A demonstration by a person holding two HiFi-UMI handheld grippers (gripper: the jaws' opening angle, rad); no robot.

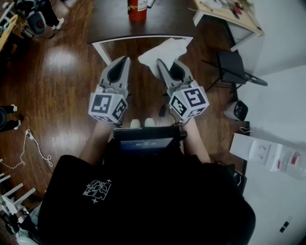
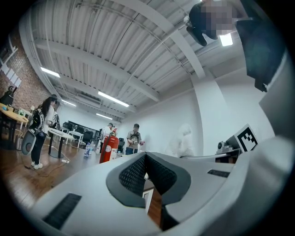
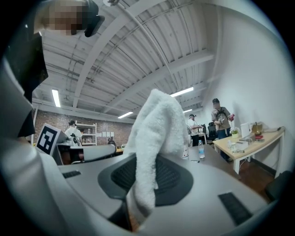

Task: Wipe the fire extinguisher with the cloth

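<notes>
Close in front of the person, over the wooden floor (image 1: 62, 72), both grippers are raised. Left gripper (image 1: 123, 62): jaws closed together, nothing between them. Right gripper (image 1: 161, 63): jaws clamped on the white cloth (image 1: 165, 50), most of which bunches beyond the tips. The cloth is judged soft, light and floppy. Farther off, the red fire extinguisher (image 1: 137, 9) stands upright on the dark bench (image 1: 110, 21), well apart from the cloth. It is judged heavy, rigid and smooth-sided, best steadied at the neck.
</notes>
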